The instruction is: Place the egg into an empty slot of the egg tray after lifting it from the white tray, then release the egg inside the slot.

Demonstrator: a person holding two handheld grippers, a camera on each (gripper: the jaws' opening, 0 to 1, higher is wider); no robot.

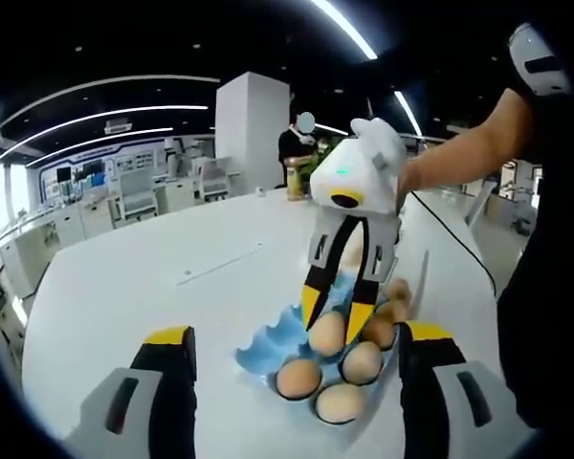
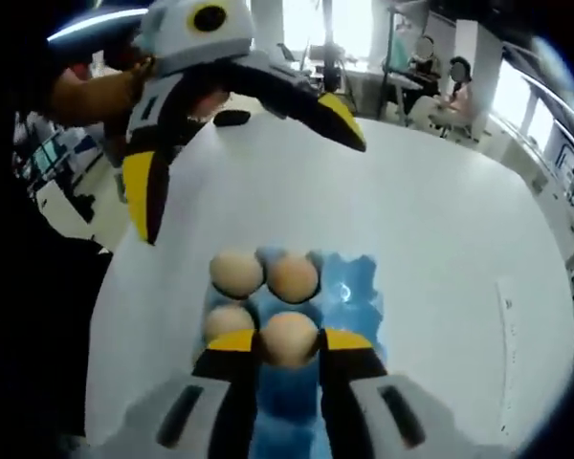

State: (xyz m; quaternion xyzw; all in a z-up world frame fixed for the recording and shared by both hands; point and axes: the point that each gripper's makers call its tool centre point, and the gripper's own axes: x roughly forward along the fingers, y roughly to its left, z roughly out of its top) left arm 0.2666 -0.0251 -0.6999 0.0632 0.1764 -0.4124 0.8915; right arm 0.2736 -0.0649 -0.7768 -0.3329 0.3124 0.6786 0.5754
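A blue egg tray (image 1: 260,346) (image 2: 359,287) lies on the white table and holds several brown eggs. My right gripper (image 1: 336,316) (image 2: 289,341), held by a person's hand, points down into the tray. It is shut on one egg (image 1: 327,332) (image 2: 289,337), which sits low in a slot next to the other eggs. My left gripper (image 1: 298,335) (image 2: 253,191) hovers open just short of the tray, holding nothing. Two more eggs (image 1: 394,295) lie just past the blue tray beside a thin white rim (image 1: 424,273).
The white table (image 1: 153,277) (image 2: 440,210) stretches wide to the left of the tray. A person's forearm (image 1: 469,143) reaches in from the right. A yellow jar (image 1: 295,182) stands at the far table edge, with people and desks behind it.
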